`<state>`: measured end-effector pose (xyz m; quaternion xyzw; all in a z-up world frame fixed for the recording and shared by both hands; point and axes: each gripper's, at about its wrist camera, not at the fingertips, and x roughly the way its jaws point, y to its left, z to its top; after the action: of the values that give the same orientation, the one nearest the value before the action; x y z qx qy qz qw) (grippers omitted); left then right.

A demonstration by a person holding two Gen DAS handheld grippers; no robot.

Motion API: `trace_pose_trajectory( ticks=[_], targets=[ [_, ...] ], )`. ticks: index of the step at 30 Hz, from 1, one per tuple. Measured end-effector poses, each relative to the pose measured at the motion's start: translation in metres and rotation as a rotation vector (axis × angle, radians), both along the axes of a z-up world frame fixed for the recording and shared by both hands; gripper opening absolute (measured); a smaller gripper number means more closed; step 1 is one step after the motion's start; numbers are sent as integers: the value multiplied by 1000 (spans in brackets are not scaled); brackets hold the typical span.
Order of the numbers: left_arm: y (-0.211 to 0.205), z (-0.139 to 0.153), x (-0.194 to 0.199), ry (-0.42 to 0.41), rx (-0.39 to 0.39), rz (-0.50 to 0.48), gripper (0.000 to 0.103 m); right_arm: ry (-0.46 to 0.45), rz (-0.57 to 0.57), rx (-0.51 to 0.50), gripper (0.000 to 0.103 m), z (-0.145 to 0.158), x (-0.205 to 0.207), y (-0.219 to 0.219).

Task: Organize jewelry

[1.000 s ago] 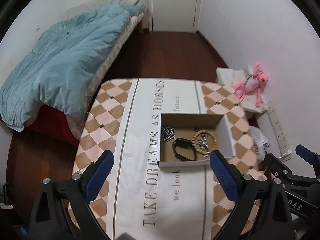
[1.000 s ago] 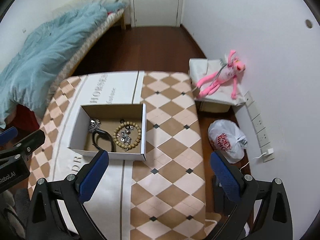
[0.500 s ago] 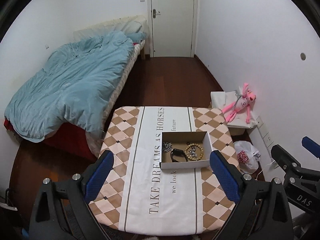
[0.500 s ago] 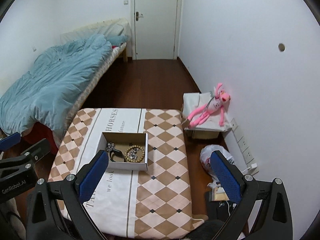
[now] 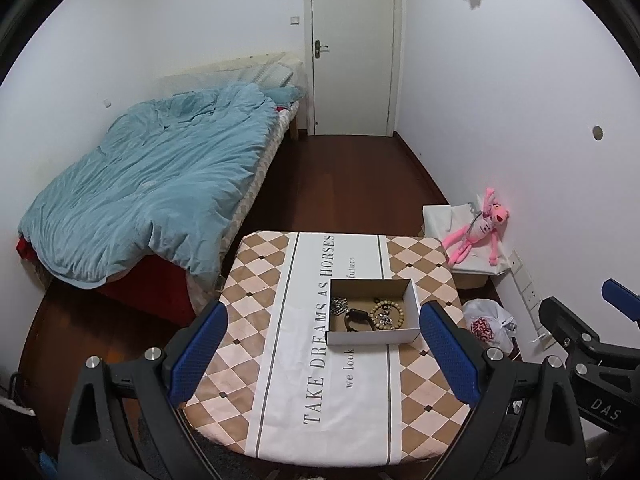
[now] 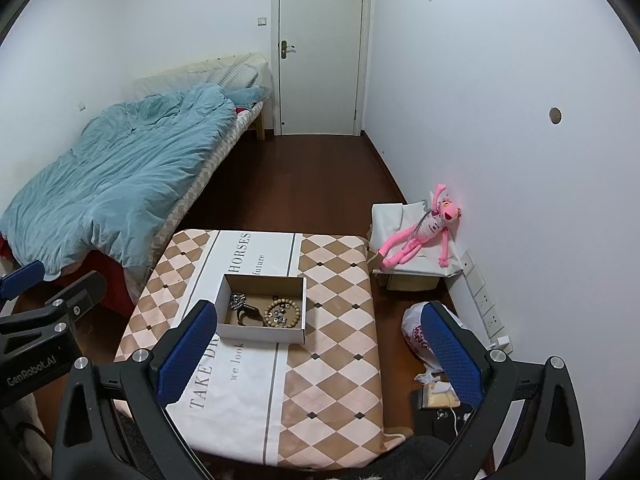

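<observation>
A shallow white cardboard box [image 5: 372, 337] [image 6: 262, 335] sits on the table with the checked cloth [image 5: 256, 320] [image 6: 340, 360]. In the box lie a silver chain [image 5: 338, 305] [image 6: 237, 301], a black band [image 5: 357, 319] [image 6: 249, 314] and a wooden bead bracelet [image 5: 384, 313] [image 6: 283, 312] with small metal pieces inside its ring. My left gripper [image 5: 322, 350] is open and empty, held high and well back from the box. My right gripper [image 6: 318, 350] is open and empty too, equally far back.
A bed with a blue duvet [image 5: 152, 184] stands left of the table. A pink plush toy [image 6: 420, 236] lies on a white box by the right wall. A plastic bag [image 6: 416, 332] and wall sockets [image 6: 484, 300] are on the right. A closed door [image 5: 352, 48] is at the back.
Both grippers have pulled up and back from the table, so the box looks much smaller and more of the room shows. Both stay open and empty.
</observation>
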<state>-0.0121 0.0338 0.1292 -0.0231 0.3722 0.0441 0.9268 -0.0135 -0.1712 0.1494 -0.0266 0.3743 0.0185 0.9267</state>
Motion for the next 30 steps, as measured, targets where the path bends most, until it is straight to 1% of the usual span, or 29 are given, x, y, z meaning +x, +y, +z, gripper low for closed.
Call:
trace_pose_trajectory(
  ticks=[6,11,21,30],
  targets=[
    [1,-9,5,35,-6,-6,98,20,8,-4,103,-6,4,3],
    [0,-19,17,77,-11,-15,98,43,1,-4,103,-19,17,6],
    [1,-39,57,137,-12,1,98,96,-19,-12,103,-48,65,11],
    [0,-65,89,207,-1,-10,98,180,-40,-39,103,-82,105,12]
  ],
)
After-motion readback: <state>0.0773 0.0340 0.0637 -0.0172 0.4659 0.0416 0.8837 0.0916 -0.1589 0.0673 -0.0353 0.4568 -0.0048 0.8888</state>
